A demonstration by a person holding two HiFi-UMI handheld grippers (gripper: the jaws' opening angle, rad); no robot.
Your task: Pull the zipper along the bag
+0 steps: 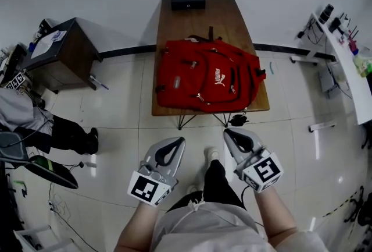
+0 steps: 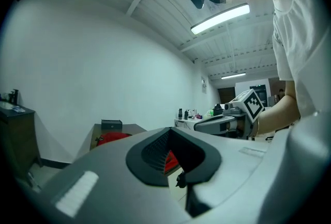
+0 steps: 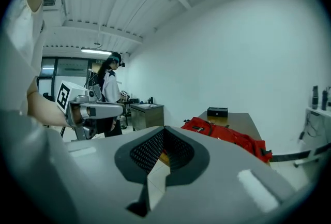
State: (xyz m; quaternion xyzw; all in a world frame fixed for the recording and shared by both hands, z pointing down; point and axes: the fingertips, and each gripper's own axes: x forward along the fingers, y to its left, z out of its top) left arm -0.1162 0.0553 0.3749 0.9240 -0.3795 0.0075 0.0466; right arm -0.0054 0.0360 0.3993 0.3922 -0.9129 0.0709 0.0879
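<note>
A red backpack (image 1: 206, 76) lies flat on the wooden table (image 1: 200, 18), its zippers running across the front. Both grippers hang over the floor on the near side of the table, well short of the bag. My left gripper (image 1: 179, 141) is shut with nothing in it, and so is my right gripper (image 1: 228, 133). In the left gripper view the closed jaws (image 2: 168, 130) point toward the backpack (image 2: 111, 138). The right gripper view shows its shut jaws (image 3: 164, 129) with the backpack (image 3: 227, 135) beyond them to the right.
A black box (image 1: 188, 0) sits at the table's far end. A grey cabinet (image 1: 58, 53) and a seated person (image 1: 35, 123) are at the left, and a cluttered bench (image 1: 349, 64) is at the right. A dark object (image 1: 237, 121) lies on the floor by the table legs.
</note>
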